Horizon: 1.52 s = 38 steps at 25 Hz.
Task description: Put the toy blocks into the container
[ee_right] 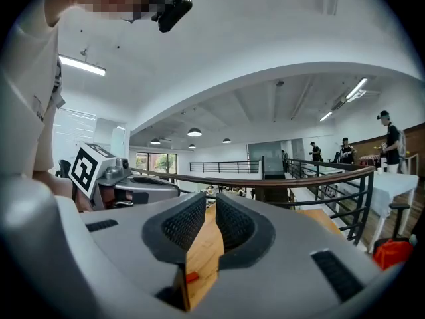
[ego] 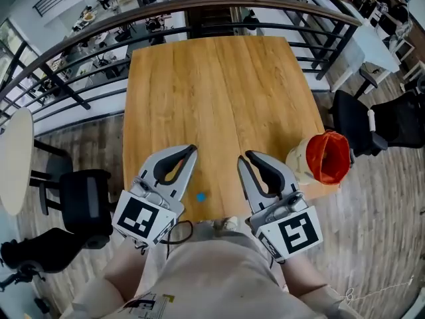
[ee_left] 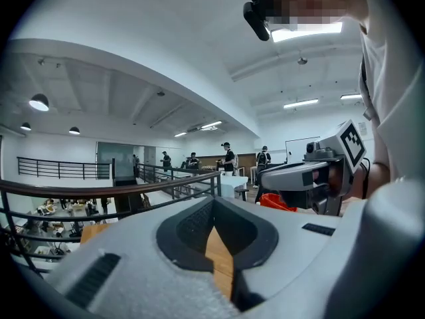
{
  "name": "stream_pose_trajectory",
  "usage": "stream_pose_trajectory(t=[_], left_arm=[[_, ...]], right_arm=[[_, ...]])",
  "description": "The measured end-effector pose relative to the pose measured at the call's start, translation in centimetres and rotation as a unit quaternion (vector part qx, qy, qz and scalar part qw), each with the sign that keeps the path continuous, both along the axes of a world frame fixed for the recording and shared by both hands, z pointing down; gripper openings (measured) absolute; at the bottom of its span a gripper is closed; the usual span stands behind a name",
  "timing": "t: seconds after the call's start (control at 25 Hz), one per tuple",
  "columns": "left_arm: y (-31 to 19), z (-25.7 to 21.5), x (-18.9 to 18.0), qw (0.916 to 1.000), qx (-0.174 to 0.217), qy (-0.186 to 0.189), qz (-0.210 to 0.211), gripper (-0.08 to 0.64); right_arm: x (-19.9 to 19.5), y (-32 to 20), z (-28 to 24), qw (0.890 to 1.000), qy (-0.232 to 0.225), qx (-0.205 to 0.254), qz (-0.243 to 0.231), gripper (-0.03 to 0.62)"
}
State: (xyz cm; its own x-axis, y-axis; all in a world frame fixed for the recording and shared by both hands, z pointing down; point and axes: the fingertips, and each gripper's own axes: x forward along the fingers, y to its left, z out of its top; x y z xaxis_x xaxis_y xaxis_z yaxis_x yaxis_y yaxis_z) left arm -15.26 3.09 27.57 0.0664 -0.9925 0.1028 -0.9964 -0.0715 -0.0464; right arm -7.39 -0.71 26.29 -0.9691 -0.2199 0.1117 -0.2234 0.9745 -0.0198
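A small blue block [ego: 200, 196] lies on the wooden table [ego: 212, 92] near its front edge, between my two grippers. The container [ego: 320, 158], cream outside and red inside, stands at the table's right edge, just right of my right gripper [ego: 243, 158]; its red rim [ee_left: 275, 201] also shows in the left gripper view. Both grippers hover low over the table's near end, pointing away from me. My left gripper [ego: 192, 149] has its tips together with nothing between them. The right gripper's jaws are shut and empty too. Through their gap a small red piece [ee_right: 191, 277] shows on the wood.
A curved dark railing [ego: 199, 8] runs behind the table's far edge, with a lower floor beyond it. Black chairs stand at the left [ego: 86, 201] and at the right [ego: 362, 121]. A white table [ego: 372, 48] is at the far right.
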Motion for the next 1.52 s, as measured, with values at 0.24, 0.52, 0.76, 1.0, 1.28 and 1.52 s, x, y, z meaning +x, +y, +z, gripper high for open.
stream_pose_trajectory(t=[0.24,0.52,0.76,1.0,1.28,1.52], left_arm=[[0.6,2.9,-1.7,0.9992,-0.026,0.013,-0.028,0.012],[1.5,8.5,-3.7,0.9958,-0.068,0.028,-0.054,0.012],[2.2,12.6,-5.2,0.9924,-0.095,0.043,-0.066,0.012],[2.8,16.6,-5.9,0.9876,-0.124,0.061,-0.073,0.012],[4.0,22.0,-7.5,0.9795,-0.164,0.085,-0.080,0.012],[5.2,25.8,-7.0,0.9722,-0.198,0.102,-0.074,0.012]], right_arm=[[-2.5,0.5,3.3,0.999,0.030,-0.020,-0.027,0.048],[-5.2,2.0,8.5,0.994,0.086,-0.036,-0.064,0.115],[-7.0,3.4,13.6,0.987,0.130,-0.052,-0.080,0.141],[-8.2,4.8,18.9,0.977,0.171,-0.083,-0.095,0.152],[-9.8,6.4,25.8,0.962,0.230,-0.103,-0.103,0.169],[-8.9,8.7,31.9,0.945,0.283,-0.117,-0.112,0.179]])
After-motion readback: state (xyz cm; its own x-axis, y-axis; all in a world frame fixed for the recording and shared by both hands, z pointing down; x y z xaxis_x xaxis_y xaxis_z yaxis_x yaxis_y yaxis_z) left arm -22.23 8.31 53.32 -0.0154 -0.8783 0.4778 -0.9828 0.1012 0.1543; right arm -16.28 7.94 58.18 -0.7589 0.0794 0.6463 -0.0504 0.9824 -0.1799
